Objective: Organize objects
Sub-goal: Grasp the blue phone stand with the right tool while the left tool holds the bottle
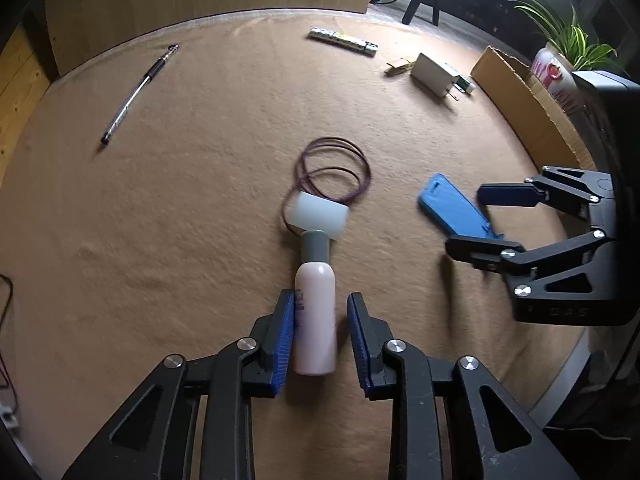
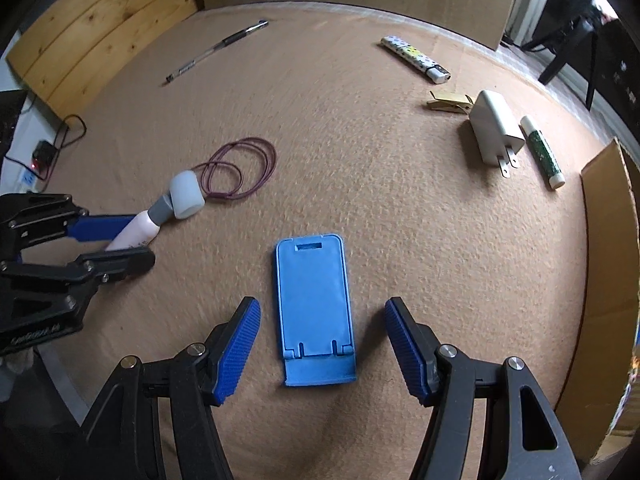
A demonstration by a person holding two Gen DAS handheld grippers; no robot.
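A pale pink bottle [image 1: 316, 320] with a grey neck and a white cap lies on the tan felt table top [image 1: 180, 220]. My left gripper [image 1: 320, 294] reaches down around its body. The left pad touches the bottle, while a gap shows at the right pad, so the jaws stand open. A blue phone stand [image 2: 314, 304] lies flat between the wide-open fingers of my right gripper [image 2: 323, 302], clear of both pads. The right wrist view also shows the left gripper [image 2: 140, 240] around the bottle [image 2: 136, 228].
A purple cord loop [image 2: 240, 168] lies under the bottle's cap. Far side: a pen [image 1: 138, 94], a spotted lighter [image 2: 416, 58], a clothespin [image 2: 450, 102], a white charger [image 2: 494, 128] and a green tube [image 2: 544, 152]. A cardboard box [image 2: 608, 240] stands at the right edge.
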